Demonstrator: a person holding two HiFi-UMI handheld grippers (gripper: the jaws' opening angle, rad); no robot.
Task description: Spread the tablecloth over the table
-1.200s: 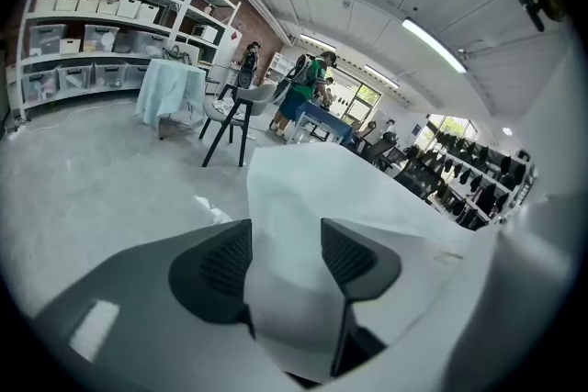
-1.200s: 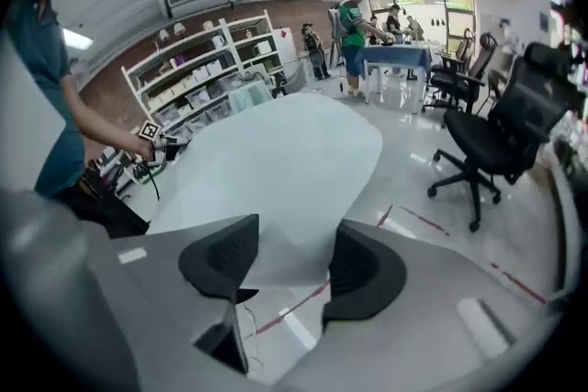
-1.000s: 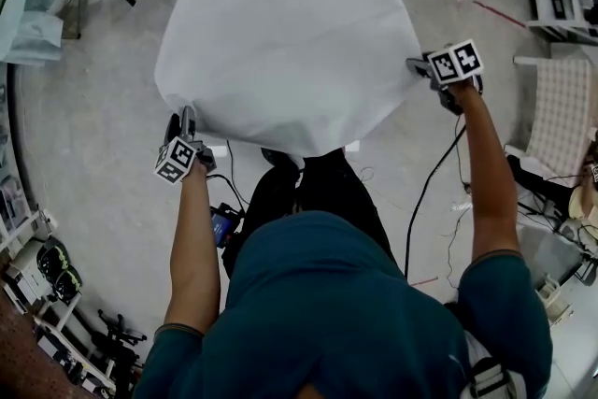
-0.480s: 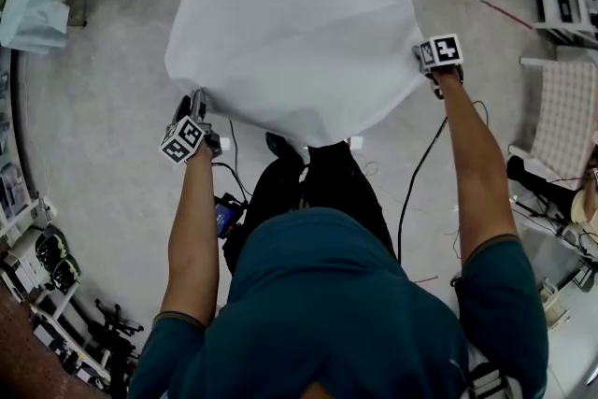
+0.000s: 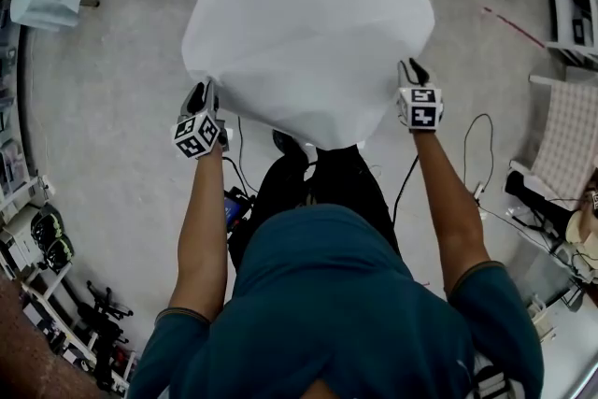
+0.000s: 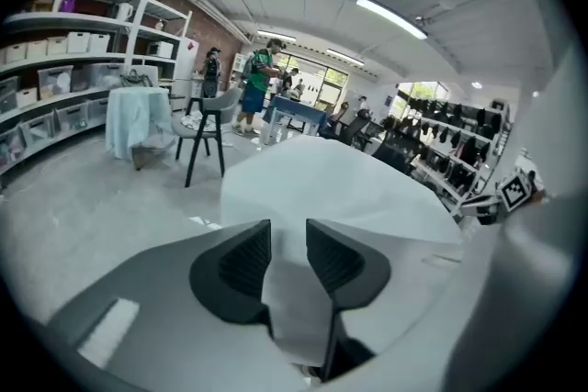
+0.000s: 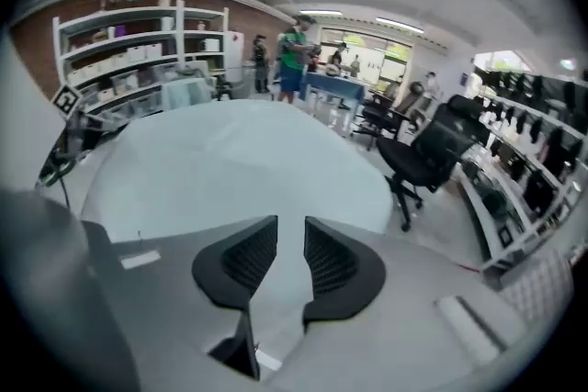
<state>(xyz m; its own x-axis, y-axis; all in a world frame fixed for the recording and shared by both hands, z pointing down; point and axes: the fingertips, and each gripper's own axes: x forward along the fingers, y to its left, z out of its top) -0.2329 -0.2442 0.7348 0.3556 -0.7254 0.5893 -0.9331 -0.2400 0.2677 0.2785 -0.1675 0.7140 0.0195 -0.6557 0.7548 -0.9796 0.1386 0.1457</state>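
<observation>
Tablecloth [image 5: 308, 23] hides what's beneath; right gripper [image 7: 290, 239] fingers [image 7: 333, 266] clamp it, left gripper [image 6: 288, 243] fingers [image 6: 335, 262], just closing, seemingly too.

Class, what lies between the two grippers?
The near edge of the tablecloth spans from the left gripper, whose jaws have just been closing around it, to the right gripper, in the head view.
</observation>
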